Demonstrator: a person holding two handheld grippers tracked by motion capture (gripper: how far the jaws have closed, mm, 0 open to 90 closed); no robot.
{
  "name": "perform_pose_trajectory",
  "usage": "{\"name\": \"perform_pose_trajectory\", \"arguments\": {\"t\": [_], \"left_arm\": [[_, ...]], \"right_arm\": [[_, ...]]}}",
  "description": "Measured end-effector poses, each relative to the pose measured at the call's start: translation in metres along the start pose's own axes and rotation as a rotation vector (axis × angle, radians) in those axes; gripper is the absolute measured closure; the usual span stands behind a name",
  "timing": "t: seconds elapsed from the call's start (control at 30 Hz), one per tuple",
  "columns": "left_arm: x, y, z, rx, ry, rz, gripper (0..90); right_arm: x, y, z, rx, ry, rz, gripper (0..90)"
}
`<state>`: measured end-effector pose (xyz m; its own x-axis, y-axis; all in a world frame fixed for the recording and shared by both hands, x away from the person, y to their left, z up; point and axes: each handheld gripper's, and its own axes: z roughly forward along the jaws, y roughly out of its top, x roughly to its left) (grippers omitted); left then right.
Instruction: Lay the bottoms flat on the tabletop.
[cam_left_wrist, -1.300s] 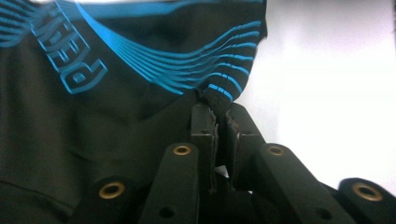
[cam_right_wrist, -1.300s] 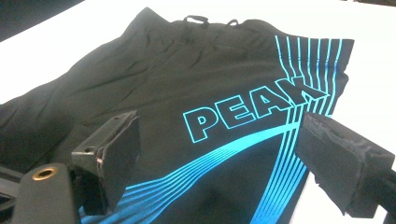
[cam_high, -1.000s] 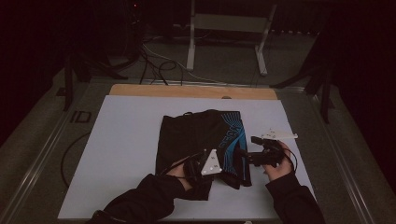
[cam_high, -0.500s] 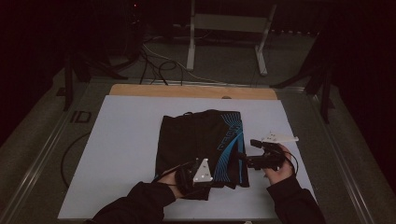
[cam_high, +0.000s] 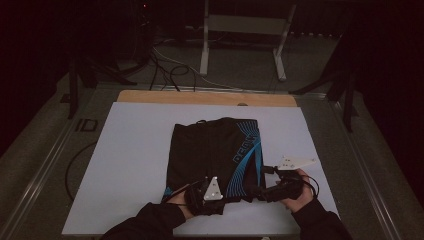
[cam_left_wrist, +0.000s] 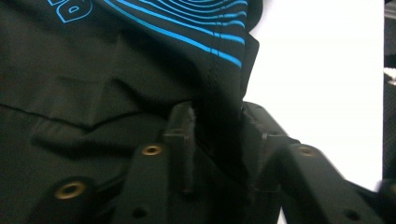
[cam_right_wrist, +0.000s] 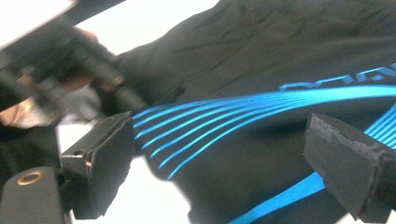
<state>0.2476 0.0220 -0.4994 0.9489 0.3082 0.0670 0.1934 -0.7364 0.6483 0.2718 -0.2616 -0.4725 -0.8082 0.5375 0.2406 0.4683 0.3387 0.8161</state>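
Note:
Black shorts (cam_high: 215, 150) with blue stripes lie flat on the white table (cam_high: 130, 165). My left gripper (cam_high: 222, 200) sits low at their near hem. Its jaws have just been opening, and in the left gripper view (cam_left_wrist: 217, 121) a loose fold of the shorts (cam_left_wrist: 93, 70) lies in the narrow gap between them. My right gripper (cam_high: 256, 192) points in at the hem's right corner. Its jaws have just widened and stand far apart (cam_right_wrist: 219, 154) either side of the striped cloth (cam_right_wrist: 280, 70) without touching it. The left gripper (cam_right_wrist: 70, 60) shows blurred beyond.
A wooden strip (cam_high: 200, 97) runs along the table's far edge. Behind it stand a metal frame (cam_high: 240, 45) and floor cables (cam_high: 165, 65). Bare white table lies to the left and right of the shorts.
The left gripper has sunk toward the near hem and its jaws have parted. The right gripper has drawn nearer me along the right side. The lifted hem has settled flatter.

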Motion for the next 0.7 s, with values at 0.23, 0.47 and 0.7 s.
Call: {"name": "perform_pose_trajectory", "arguments": {"t": [0.23,0.47,0.7], "left_arm": [[0.003,0.005,-0.001,-0.010,0.020,-0.012,74.5],[0.006,0.009,-0.007,-0.030,0.032,-0.021,77.9],[0.006,0.013,-0.012,-0.038,0.044,-0.008,82.6]], "right_arm": [[0.011,-0.023,-0.005,0.119,-0.070,-0.107,25.0],[0.008,-0.034,0.001,0.222,-0.159,-0.138,49.5],[0.002,-0.030,-0.009,0.196,-0.214,-0.101,88.6]]}}
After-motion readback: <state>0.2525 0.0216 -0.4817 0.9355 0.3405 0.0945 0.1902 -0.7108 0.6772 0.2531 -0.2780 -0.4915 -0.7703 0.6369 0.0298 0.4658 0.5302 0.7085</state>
